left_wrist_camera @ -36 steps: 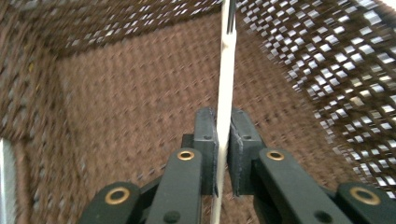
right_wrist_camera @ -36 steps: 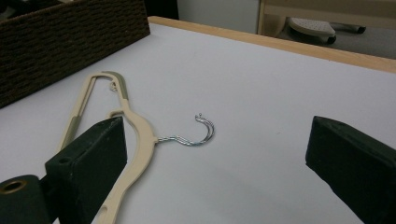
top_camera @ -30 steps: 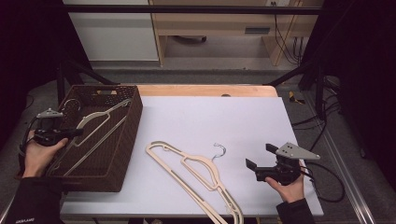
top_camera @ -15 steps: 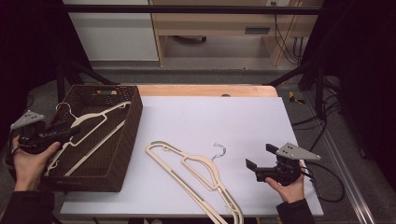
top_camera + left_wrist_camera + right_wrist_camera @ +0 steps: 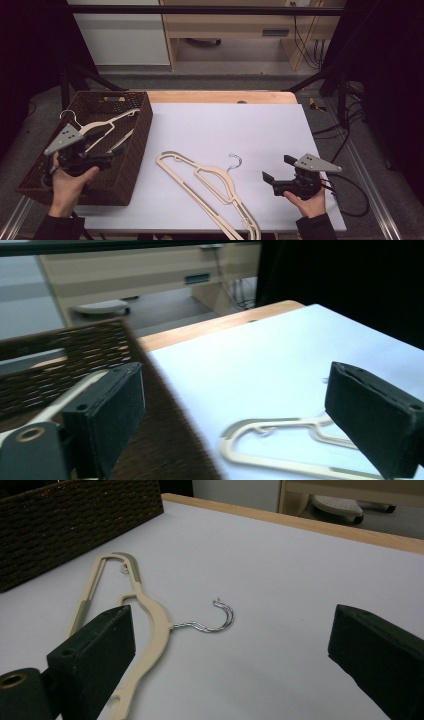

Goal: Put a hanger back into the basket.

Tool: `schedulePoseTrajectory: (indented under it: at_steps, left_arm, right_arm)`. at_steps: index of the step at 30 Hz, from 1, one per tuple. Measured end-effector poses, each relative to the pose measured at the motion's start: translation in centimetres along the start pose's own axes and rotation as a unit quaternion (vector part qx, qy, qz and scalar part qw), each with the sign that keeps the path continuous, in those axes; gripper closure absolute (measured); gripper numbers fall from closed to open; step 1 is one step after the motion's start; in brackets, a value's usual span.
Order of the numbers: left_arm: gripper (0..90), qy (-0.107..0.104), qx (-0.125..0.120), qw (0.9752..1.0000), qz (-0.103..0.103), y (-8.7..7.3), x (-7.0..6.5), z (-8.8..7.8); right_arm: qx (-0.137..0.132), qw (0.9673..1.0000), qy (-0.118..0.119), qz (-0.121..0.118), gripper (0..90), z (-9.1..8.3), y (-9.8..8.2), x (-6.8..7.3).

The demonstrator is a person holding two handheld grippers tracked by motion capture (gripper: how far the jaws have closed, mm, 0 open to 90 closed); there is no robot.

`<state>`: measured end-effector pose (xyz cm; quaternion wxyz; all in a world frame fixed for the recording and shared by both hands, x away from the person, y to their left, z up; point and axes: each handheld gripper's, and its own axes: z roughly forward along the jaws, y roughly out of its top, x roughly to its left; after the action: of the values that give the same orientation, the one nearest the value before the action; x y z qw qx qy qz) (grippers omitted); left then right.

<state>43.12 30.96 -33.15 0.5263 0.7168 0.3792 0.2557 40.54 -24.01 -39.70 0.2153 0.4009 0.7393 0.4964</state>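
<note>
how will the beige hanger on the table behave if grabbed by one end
The hanger looks like thin, open-framed plastic, so probably light and fairly stiff. Gripped at one end, its long flat body would likely swing or droop. Its metal hook may snag.

Open jaws over a cream hanger on the white table

The right gripper (image 5: 235, 665) has its two black jaws set wide apart at the near edge with nothing between them. Beyond them the cream plastic hanger (image 5: 145, 610) lies flat on the white tabletop (image 5: 300, 575), its metal hook (image 5: 220, 617) curling to the right. A dark woven basket (image 5: 75, 525) stands at the far left, apart from the hanger. A wooden table edge (image 5: 320, 527) runs along the far side.
</note>
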Motion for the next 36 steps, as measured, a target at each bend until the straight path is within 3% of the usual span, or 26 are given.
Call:
schedulePoseTrajectory:
  at_steps: [5,9,11,22,25,29,36]
  left_arm:
    - [7.1,-0.024,0.01,0.9994,0.022,-0.5,-2.9,1.5]
    - [7.0,-0.035,0.015,0.9991,0.021,-1.1,-4.3,2.4]
    - [7.0,-0.045,0.025,0.9982,0.03,-1.4,-4.8,3.0]
    - [7.0,-0.07,0.047,0.9958,0.036,-3.2,-6.8,5.1]
    - [7.3,-0.079,0.053,0.9948,0.036,-4.0,-7.3,5.8]
    - [7.1,-0.086,0.075,0.9925,0.044,-5.0,-7.7,6.7]
    - [6.5,-0.098,0.088,0.9905,0.039,-6.0,-7.8,7.4]
  right_arm:
    - [0.005,1.0,0.002,-0.001,5.3,0.1,0.0,0.3]
    - [0.013,0.9999,0.004,-0.004,5.6,0.3,-0.1,0.5]
    - [0.018,0.9998,0.006,-0.002,5.8,0.5,-0.2,0.6]
    - [0.036,0.9991,0.024,0.002,7.0,1.0,-0.4,1.1]
    - [0.053,0.9981,0.03,-0.005,7.9,1.5,-0.6,1.4]
    - [0.065,0.9972,0.037,-0.006,8.3,1.7,-0.8,1.7]
    - [0.089,0.995,0.045,-0.01,9.4,2.3,-1.5,2.6]
